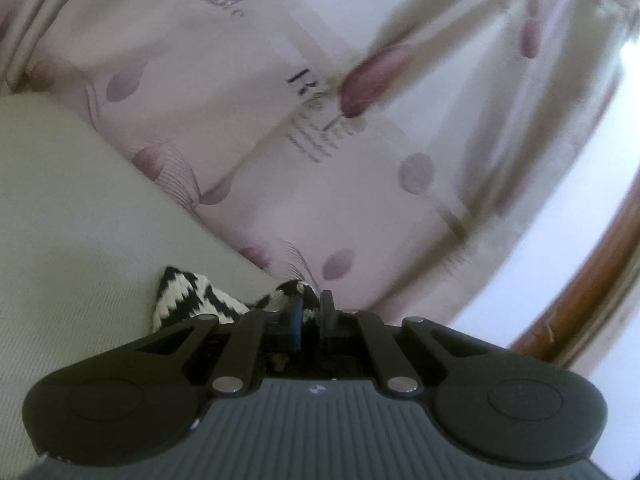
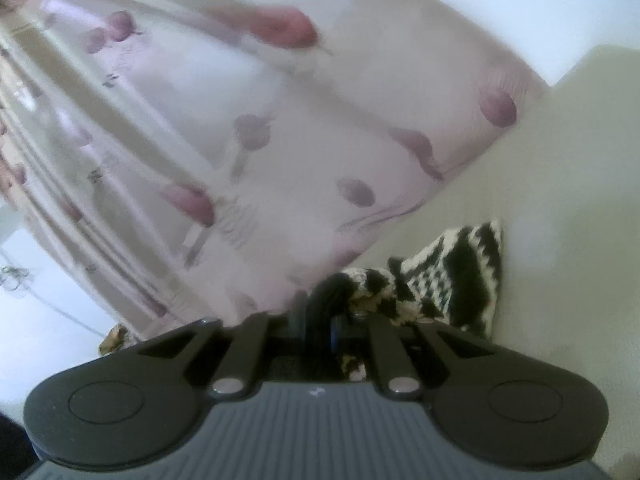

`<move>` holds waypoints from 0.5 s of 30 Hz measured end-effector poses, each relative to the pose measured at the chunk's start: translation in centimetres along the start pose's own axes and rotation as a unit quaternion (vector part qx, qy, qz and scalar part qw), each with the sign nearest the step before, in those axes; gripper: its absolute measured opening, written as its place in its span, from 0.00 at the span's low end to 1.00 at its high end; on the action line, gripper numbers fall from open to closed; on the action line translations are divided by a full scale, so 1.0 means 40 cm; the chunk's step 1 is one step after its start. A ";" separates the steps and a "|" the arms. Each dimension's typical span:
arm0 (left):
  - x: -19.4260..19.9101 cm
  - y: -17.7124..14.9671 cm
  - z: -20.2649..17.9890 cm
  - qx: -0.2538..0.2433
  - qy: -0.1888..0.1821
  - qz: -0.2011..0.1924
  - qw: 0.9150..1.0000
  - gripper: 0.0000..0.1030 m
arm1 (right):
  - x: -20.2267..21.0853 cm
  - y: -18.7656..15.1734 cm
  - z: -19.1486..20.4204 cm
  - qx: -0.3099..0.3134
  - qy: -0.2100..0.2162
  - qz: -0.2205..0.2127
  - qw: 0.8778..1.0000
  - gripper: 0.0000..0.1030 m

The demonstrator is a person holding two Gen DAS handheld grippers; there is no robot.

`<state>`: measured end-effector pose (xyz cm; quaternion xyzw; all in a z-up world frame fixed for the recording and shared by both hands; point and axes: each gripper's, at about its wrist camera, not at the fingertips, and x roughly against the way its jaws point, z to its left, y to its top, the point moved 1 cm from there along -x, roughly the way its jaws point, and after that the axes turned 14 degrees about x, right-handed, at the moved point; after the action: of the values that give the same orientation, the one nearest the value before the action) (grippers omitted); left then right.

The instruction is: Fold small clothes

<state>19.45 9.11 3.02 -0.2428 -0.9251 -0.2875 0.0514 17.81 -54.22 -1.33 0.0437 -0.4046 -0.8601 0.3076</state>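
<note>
At my left gripper [image 1: 310,312], the jaws stand nearly together, pinching a bunched edge of the black-and-white zigzag knit garment [image 1: 188,300]. The rest of it trails to the left of the fingers, hanging against the cream ribbed cloth [image 1: 80,220].

My right gripper [image 2: 320,312] is likewise clamped narrow on the same garment [image 2: 460,280], at a dark rolled hem; here the knit spreads to the right of the fingers. I judge the piece to be stretched between my two hands, its long axis running from one gripper to the other, both equally near. The coming fold turns on that axis: the held edge would have to travel across it, toward the far edge, which I cannot see.

The garment is a coarse, thick knit with a jagged pattern, soft and limp. The cream cloth is fine-ribbed and matte. Beyond lies a pale pink sheet [image 1: 280,184] printed with mauve petals and lettering, smooth and thin. Both views are blurred. A brown wooden rim [image 1: 592,280] curves at the right edge of the left view.
</note>
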 end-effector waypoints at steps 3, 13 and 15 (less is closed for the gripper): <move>-0.082 0.019 0.028 -0.002 0.031 -0.006 0.999 0.06 | -0.073 0.023 -0.057 -0.024 -0.013 0.004 1.000 0.10; -0.235 0.078 0.149 -0.018 0.101 -0.030 0.994 0.02 | -0.266 0.014 -0.228 -0.083 -0.068 0.024 0.994 0.11; -0.237 0.086 0.159 -0.017 0.101 -0.030 0.994 0.02 | -0.293 0.004 -0.257 -0.114 -0.052 0.025 0.992 0.13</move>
<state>29.69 11.15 -2.73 -0.1857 -0.9168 -0.3278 0.1323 30.66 -54.57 -10.14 -0.0468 -0.3205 -0.8936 0.3109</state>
